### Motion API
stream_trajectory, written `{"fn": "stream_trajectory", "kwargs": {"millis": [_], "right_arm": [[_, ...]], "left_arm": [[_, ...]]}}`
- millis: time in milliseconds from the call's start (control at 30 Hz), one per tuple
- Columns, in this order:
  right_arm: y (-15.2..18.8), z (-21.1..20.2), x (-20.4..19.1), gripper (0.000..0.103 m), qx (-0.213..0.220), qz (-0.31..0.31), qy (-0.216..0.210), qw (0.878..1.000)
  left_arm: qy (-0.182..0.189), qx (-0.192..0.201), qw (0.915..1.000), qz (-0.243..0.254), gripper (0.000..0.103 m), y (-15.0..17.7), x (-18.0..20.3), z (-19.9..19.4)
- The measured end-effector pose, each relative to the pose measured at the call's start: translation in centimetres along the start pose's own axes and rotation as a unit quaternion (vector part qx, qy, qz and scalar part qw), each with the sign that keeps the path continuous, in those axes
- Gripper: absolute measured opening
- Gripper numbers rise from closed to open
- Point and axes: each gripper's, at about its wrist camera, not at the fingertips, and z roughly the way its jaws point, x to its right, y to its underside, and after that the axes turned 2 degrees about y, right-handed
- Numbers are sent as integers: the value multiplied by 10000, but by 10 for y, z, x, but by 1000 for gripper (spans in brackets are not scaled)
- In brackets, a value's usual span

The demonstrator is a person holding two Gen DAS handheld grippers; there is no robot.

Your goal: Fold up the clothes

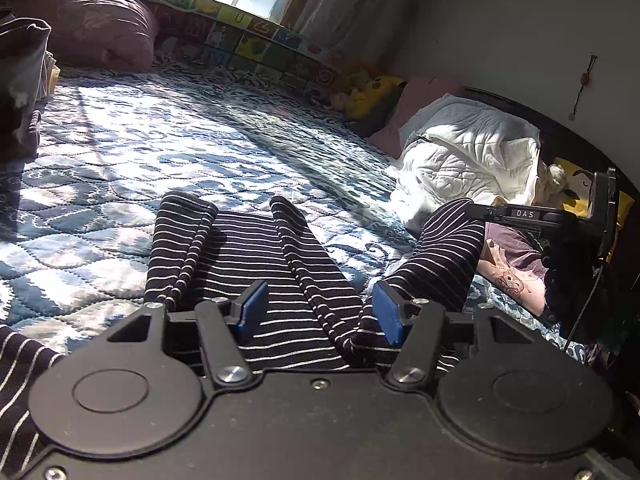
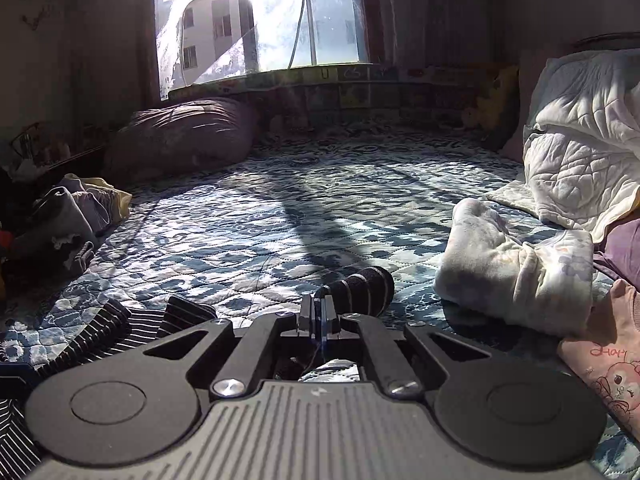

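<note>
Our striped garment (image 1: 248, 256) lies on the blue quilted bed (image 1: 120, 152).
From the left wrist we see our left gripper (image 1: 316, 312) wide open above the fabric, gripping nothing, a raised fold lying between its blue pads (image 1: 390, 316). From the right wrist, our right gripper (image 2: 319, 316) is clamped on a rolled striped end (image 2: 360, 290), lifted off the bed.
</note>
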Motion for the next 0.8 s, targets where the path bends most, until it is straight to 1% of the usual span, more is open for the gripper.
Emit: {"fn": "stream_trajectory", "kwargs": {"millis": [67, 200, 300, 400, 433, 467, 533, 567, 600, 633, 700, 767, 800], "right_arm": [[6, -3, 14, 5, -75, 12, 186, 9998], [21, 2, 44, 5, -374, 70, 496, 9980], [36, 5, 66, 5, -690, 238, 669, 9951], [54, 9, 87, 6, -1181, 644, 885, 9870], [61, 11, 93, 10, -1389, 821, 923, 9826], [64, 12, 97, 15, -1444, 925, 947, 9806], [71, 9, 108, 43, -1376, 1229, 1018, 9775], [71, 7, 114, 46, -1295, 1460, 977, 9759], [70, 7, 120, 47, -1222, 1652, 955, 9740], [67, 9, 125, 47, -1182, 1692, 965, 9737], [61, 17, 125, 48, -1143, 1511, 980, 9770], [53, 35, 126, 49, -1371, 1274, 867, 9785], [49, 44, 126, 54, -1484, 1154, 810, 9788]], "left_arm": [[40, -11, 10000, 26, 56, 1, 1, -1], [73, -20, 10000, 61, 56, 2, 2, -3], [80, -7, 10000, 34, 56, 2, 1, -3], [81, 13, 10000, 2, 56, 0, -1, -2], [88, 18, 10000, -14, 56, 0, -1, -1], [91, 27, 10000, -25, 56, -1, 0, 0], [112, 22, 9999, -20, 56, 0, 2, 1], [122, 15, 9999, -12, 56, 0, 3, 2], [116, -5, 9999, 7, 56, 1, 4, 4], [111, -24, 9999, 26, 56, 1, 5, 5], [95, -59, 9999, 52, 56, 2, 5, 7], [68, -89, 9999, 61, 56, 3, 4, 9], [54, -103, 9999, 67, 56, 3, 3, 10]]}}
